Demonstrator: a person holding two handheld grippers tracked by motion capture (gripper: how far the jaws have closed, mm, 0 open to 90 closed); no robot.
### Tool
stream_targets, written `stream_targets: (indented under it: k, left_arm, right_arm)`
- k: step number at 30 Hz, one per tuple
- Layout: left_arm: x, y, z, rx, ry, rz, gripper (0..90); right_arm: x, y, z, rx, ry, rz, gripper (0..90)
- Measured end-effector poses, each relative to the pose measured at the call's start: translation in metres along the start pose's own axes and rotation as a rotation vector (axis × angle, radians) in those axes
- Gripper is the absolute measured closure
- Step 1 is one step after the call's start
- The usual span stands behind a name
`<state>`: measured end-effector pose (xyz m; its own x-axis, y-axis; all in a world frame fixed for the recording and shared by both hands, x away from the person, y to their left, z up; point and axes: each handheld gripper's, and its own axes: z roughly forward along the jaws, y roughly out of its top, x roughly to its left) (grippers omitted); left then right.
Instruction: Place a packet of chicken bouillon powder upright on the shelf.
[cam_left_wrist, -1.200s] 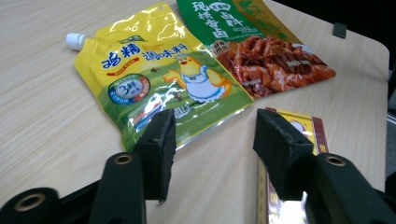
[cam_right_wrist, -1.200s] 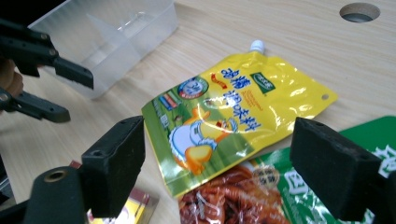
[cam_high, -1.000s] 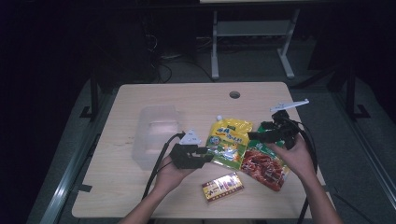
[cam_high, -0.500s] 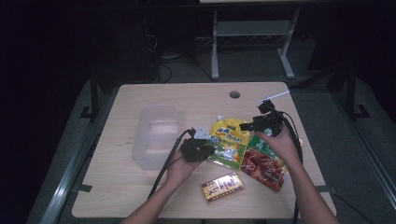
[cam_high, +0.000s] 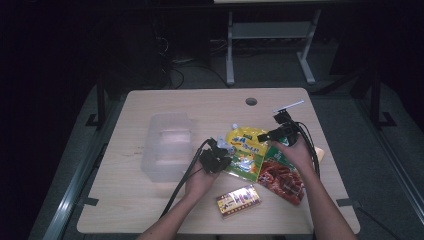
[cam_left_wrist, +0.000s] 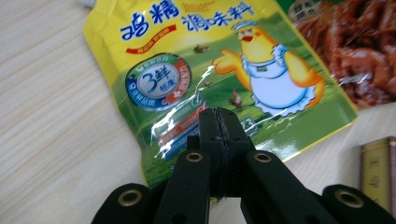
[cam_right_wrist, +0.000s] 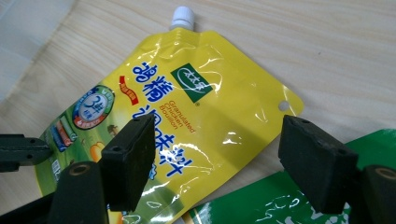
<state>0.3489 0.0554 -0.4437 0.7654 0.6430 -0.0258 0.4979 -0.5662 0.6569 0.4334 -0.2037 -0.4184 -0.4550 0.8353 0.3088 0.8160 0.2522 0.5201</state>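
Note:
A yellow spouted pouch (cam_high: 247, 150) printed with a cartoon chicken lies flat on the wooden table (cam_high: 200, 107). My left gripper (cam_high: 225, 151) hovers over its lower left part. Its jaws (cam_left_wrist: 219, 114) are shut together above the pouch's face (cam_left_wrist: 210, 70), with nothing between them. My right gripper (cam_high: 265, 136) is at the pouch's upper right corner. It stands open (cam_right_wrist: 217, 154) over the yellow film (cam_right_wrist: 201, 107), and the white spout cap (cam_right_wrist: 183, 16) shows beyond.
A red and green snack packet (cam_high: 282, 177) lies partly under the pouch's right side. A small flat box (cam_high: 239, 200) sits near the front edge. A clear plastic container (cam_high: 167, 145) stands left of my left hand. A cable hole (cam_high: 251, 101) is at the back.
My right gripper has moved left and farther back, to the pouch's top corner. My left gripper has edged forward onto the pouch's lower left.

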Motion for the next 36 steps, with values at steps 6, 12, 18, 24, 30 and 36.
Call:
stream_targets:
  k: [6,12,18,24,30,36]
  left_arm:
    - [-0.003,0.002,0.002,0.017,0.021,0.018,89.6]
    - [-0.005,0.003,0.003,0.028,0.037,0.024,89.6]
    - [-0.008,0.003,0.003,0.032,0.05,0.036,89.6]
    - [-0.009,0.003,0.004,0.037,0.058,0.041,89.6]
    - [-0.009,0.003,0.004,0.039,0.058,0.041,89.6]
    - [-0.009,0.003,0.004,0.044,0.057,0.037,89.6]
  right_arm:
    - [-0.005,-0.003,0.008,0.027,-0.008,0.023,29.0]
    - [-0.007,-0.004,0.015,0.046,-0.024,0.052,30.6]
    - [-0.01,-0.005,0.022,0.068,-0.032,0.085,32.5]
    - [-0.015,-0.007,0.021,0.057,-0.016,0.118,35.2]
    - [-0.01,-0.006,0.026,0.078,-0.007,0.099,40.5]
    - [-0.01,-0.008,0.032,0.093,0.023,0.101,45.1]
